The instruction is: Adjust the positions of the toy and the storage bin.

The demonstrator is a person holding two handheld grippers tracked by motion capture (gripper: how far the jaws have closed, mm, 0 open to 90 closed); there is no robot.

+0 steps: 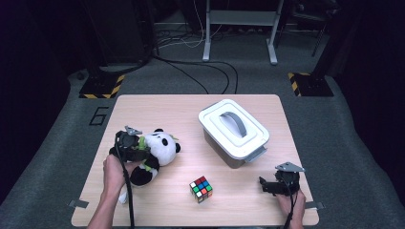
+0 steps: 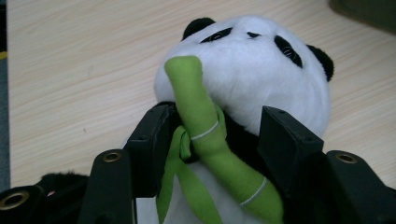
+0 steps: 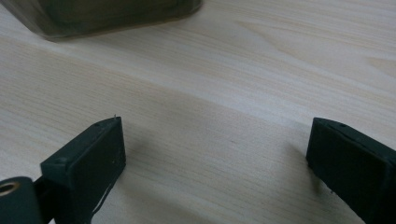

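Fuzzy plush panda (image 2: 261, 79) w/ felt-like green stalk (image 2: 205, 140); matt pale wood-grain table (image 1: 157, 107); smooth plastic box (image 1: 232, 131).

Light falls from above onto the table (image 1: 157, 102), which glows pale while the room around it sinks into near black. Shadows under things are short and soft. The high view is slightly grainy. In the right gripper view the box (image 3: 93, 16) at the upper left is blurred.

The plush panda (image 1: 155, 155) was black and white, its bamboo stalk (image 2: 205, 140) bright green. The Rubik's cube (image 1: 201, 189) showed red, blue, green and orange squares. The lidded box (image 1: 233, 131) was white and grey.
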